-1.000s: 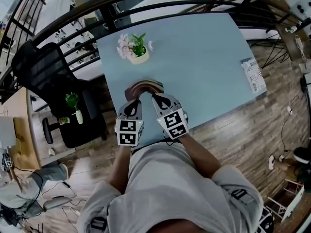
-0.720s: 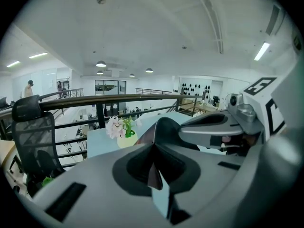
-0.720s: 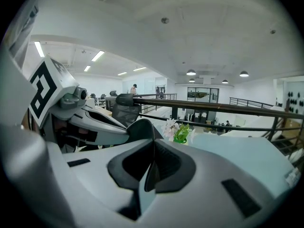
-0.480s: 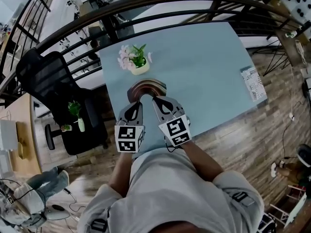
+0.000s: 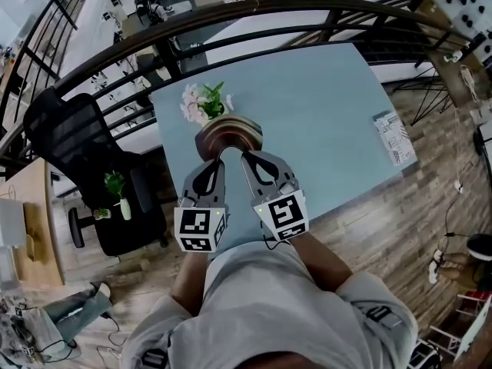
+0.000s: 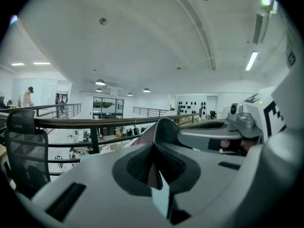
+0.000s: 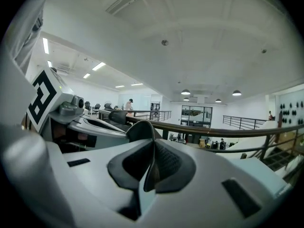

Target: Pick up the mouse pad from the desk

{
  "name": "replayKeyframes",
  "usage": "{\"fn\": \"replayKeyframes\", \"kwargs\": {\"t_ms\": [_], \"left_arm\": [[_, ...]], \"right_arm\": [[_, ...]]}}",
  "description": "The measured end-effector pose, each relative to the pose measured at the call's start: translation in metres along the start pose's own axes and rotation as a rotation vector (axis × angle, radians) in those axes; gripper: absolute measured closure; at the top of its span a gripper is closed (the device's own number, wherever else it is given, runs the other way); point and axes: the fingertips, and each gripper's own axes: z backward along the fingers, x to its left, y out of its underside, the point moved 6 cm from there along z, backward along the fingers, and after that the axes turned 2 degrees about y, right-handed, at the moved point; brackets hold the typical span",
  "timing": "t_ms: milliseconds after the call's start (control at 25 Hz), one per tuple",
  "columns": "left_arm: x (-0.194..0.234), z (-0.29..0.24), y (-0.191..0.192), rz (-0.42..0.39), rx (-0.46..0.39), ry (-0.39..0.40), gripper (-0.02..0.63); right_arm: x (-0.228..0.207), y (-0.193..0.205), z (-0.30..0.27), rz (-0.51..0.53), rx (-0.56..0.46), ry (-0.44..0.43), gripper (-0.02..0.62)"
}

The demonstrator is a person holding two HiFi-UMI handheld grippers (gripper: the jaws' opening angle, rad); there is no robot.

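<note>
The mouse pad [image 5: 228, 133] is a thin brown sheet bent into an arch, held up off the light blue desk [image 5: 323, 106]. My left gripper [image 5: 214, 158] is shut on its near left edge and my right gripper [image 5: 244, 157] on its near right edge, side by side. In the left gripper view the jaws [image 6: 153, 151] pinch the thin pad edge [image 6: 156, 179], and the pad's arch [image 6: 165, 126] rises beyond. In the right gripper view the jaws [image 7: 152, 151] clamp the pad [image 7: 141, 128] the same way. Both grippers point nearly level.
A pot of pink flowers [image 5: 200, 102] stands on the desk just beyond the pad. A booklet [image 5: 394, 137] lies at the desk's right edge. A black office chair [image 5: 73, 141] and a small plant [image 5: 115, 184] are to the left; a dark railing [image 5: 231, 14] runs behind the desk.
Both grippers have risen together with the mouse pad between them. The pad now hangs higher and overlaps the flower pot in the head view.
</note>
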Motion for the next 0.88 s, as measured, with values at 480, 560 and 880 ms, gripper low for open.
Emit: {"fn": "replayKeyframes", "kwargs": {"t_ms": [480, 560, 880], "left_arm": [[-0.018, -0.001, -0.031, -0.041, -0.093, 0.038, 0.581], [-0.018, -0.002, -0.032, -0.048, -0.094, 0.041, 0.581], [-0.022, -0.004, -0.032, -0.050, -0.093, 0.048, 0.581]], "right_arm": [[-0.014, -0.033, 0.021, 0.057, -0.089, 0.054, 0.578], [-0.014, -0.033, 0.022, 0.058, -0.090, 0.059, 0.578], [-0.018, -0.034, 0.024, 0.057, -0.099, 0.067, 0.578]]}}
